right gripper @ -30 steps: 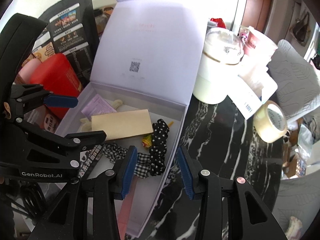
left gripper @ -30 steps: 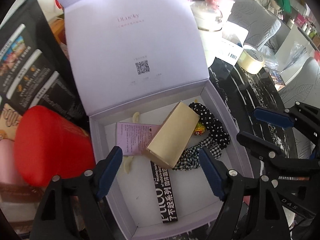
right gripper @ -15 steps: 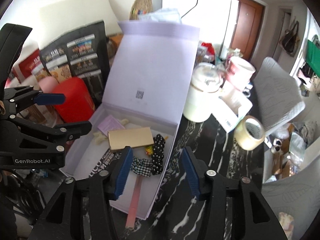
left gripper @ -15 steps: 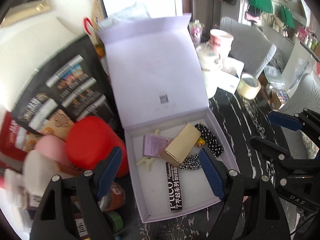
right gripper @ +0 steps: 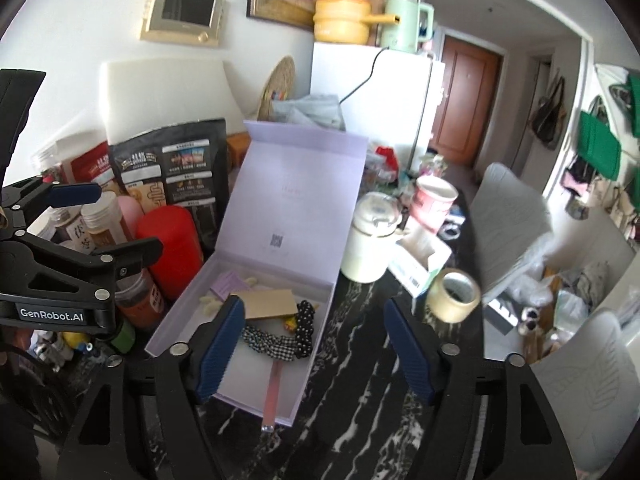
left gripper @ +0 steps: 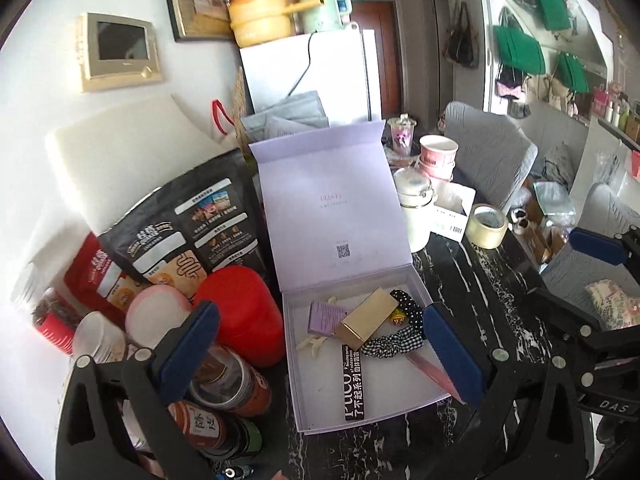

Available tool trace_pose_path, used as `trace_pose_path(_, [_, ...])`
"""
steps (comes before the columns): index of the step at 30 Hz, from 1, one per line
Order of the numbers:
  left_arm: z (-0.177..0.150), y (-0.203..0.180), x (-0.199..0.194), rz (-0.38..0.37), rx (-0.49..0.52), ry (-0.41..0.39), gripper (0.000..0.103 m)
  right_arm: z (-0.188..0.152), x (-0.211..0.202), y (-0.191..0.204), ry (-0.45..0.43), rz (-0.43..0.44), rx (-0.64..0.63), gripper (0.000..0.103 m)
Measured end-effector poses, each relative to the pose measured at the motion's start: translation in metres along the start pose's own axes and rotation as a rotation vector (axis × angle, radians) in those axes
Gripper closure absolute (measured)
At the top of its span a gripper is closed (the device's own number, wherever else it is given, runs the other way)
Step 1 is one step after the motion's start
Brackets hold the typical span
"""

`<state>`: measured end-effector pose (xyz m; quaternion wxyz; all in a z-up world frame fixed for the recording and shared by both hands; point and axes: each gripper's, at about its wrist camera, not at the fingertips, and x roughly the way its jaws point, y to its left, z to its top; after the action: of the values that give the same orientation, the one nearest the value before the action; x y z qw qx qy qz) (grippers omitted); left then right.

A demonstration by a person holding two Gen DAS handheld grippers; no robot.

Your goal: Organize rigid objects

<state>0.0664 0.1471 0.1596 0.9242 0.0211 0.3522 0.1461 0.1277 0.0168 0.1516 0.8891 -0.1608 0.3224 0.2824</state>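
At the far left of the left wrist view you have a crowd of packets and jars: a black stand-up pouch (left gripper: 188, 228), a red canister (left gripper: 240, 312) below it, and spice jars (left gripper: 228, 384) at the lower left. Your left gripper (left gripper: 320, 348) spans the lower middle of the frame. Its jaws have just been opening and now stand wide apart, with nothing between the pads.

Centre frame sits the lilac gift box (left gripper: 308, 408) on the black marble table (left gripper: 460, 264), lid upright behind it. Inside lie a purple card (left gripper: 326, 316), a gold carton (left gripper: 366, 320) tilted across the middle, a black labelled strip (left gripper: 354, 384), a checked scrunchie (left gripper: 390, 344), a polka-dot scrunchie (left gripper: 408, 308) and a pink bar (left gripper: 428, 372) near the right wall.

To the right of the box stand a cream lidded jar (left gripper: 414, 208) and a roll of clear tape (left gripper: 486, 226).

In the right wrist view, your right gripper (right gripper: 312, 348) hangs over the box's right wall. Its jaws have just been opening too; they are apart and empty.
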Motion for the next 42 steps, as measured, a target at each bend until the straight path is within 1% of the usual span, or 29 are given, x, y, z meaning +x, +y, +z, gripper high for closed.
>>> trace_pose_path(3, [-0.008,0.001,-0.015,0.007,-0.016,-0.034,0.000,-0.005,-0.017,0.003,-0.036,-0.029,-0.004,0.027])
trace_pose_path(10, [-0.032,0.002,-0.050,0.023,-0.029,-0.111,0.000,-0.022,-0.050,0.011,-0.089,-0.044,0.018,0.026])
trace_pose_path(15, [-0.050,0.001,-0.064,0.020,-0.035,-0.132,0.000,-0.038,-0.062,0.024,-0.109,-0.057,0.015,0.024])
trace_pose_path(20, [-0.072,-0.003,-0.074,0.023,-0.035,-0.160,0.000,-0.060,-0.070,0.033,-0.127,-0.091,0.049,0.024])
trace_pose_path(24, [-0.090,-0.004,-0.073,0.015,-0.045,-0.141,0.000,-0.078,-0.076,0.039,-0.131,-0.109,0.082,0.024])
trace_pose_path(30, [-0.114,-0.003,-0.069,-0.003,-0.068,-0.114,0.000,-0.096,-0.083,0.051,-0.127,-0.130,0.097,0.024])
trace_pose_path(34, [-0.126,-0.002,-0.065,-0.024,-0.080,-0.082,0.000,-0.106,-0.084,0.056,-0.114,-0.111,0.124,0.024])
trace_pose_path(37, [-0.130,-0.001,-0.064,-0.035,-0.086,-0.072,0.000,-0.110,-0.081,0.059,-0.095,-0.091,0.128,0.024])
trace_pose_path(42, [-0.134,0.000,-0.061,-0.025,-0.087,-0.056,0.000,-0.113,-0.076,0.064,-0.073,-0.087,0.120,0.024])
